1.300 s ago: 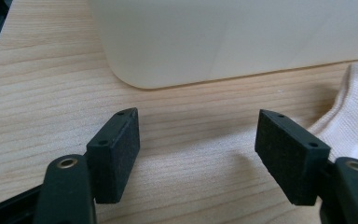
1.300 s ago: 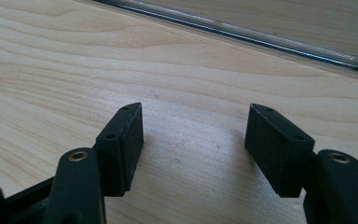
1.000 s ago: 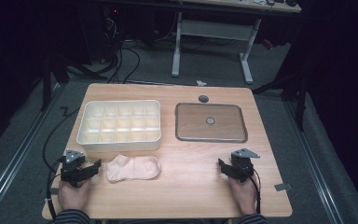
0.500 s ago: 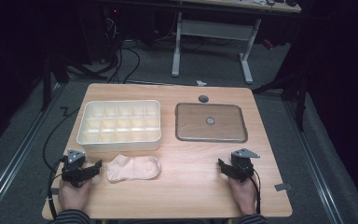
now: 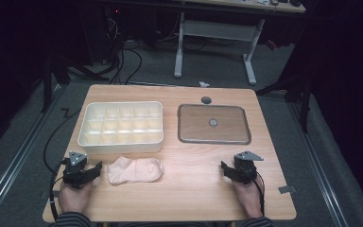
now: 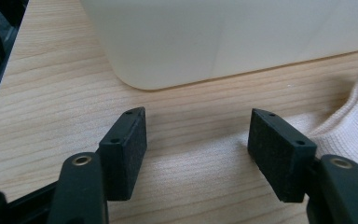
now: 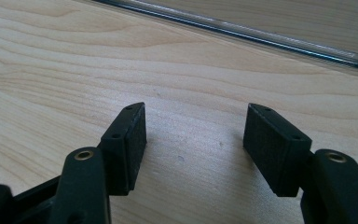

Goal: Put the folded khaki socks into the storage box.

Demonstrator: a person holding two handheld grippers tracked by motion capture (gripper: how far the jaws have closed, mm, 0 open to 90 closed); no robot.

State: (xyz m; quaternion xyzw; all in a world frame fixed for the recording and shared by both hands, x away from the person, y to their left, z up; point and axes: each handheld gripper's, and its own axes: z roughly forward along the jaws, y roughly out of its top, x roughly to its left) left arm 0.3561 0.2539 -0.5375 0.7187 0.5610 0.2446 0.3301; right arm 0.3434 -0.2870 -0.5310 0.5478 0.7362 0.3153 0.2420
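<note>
The sock [image 5: 135,170] lies flat on the table [image 5: 194,198] just beside the left gripper [image 5: 93,171] — its fingers, wide with nothing between them, have just been closing. Right gripper [image 5: 225,168] rests wide, idle.

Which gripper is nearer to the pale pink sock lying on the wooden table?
Left. The left gripper sits just beside the pale pink sock, jaws open toward its cuff end without touching. The right gripper rests across the wooden table, below the transparent flat lid.

dim room, grey carpeted floor [image 5: 283,71]; a white-legged desk [image 5: 215,33] stands behind the wooden table [image 5: 189,189], cables [image 5: 123,61] trailing.
</note>
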